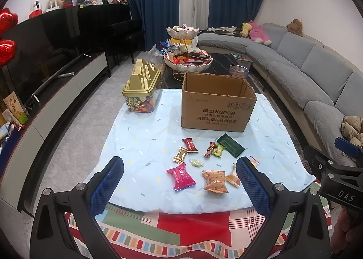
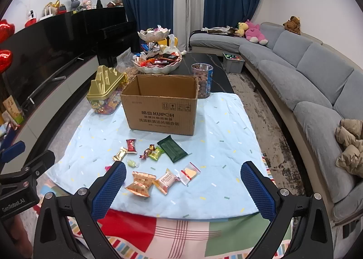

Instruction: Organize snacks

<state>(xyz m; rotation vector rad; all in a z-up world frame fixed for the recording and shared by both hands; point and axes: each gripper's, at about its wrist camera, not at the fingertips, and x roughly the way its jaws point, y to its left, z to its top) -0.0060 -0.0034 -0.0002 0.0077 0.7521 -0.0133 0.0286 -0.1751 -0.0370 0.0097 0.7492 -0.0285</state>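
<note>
Both tongs stand spread wide with nothing between their pads: the left tongs (image 1: 180,182) and the right tongs (image 2: 183,182) hang side by side over the near edge of the pale blue cloth (image 2: 222,127) that covers the surface, tilted down toward it. The snacks lie loose on that cloth in a scatter between the tongs and the open cardboard box (image 2: 160,109), which stands farther back. Nearest the left tongs is the pink packet (image 1: 180,176), just ahead of them and slightly left of centre, its long axis running away and a little to the left. The orange packets (image 2: 141,183) lie just inside the right tongs' left finger, and the DENMA packet (image 2: 166,180) sits beside them; the right hand looks better placed for these. Farther on, the dark green packet (image 2: 172,149) lies diagonally, close to the box. Nothing is touched yet.
</note>
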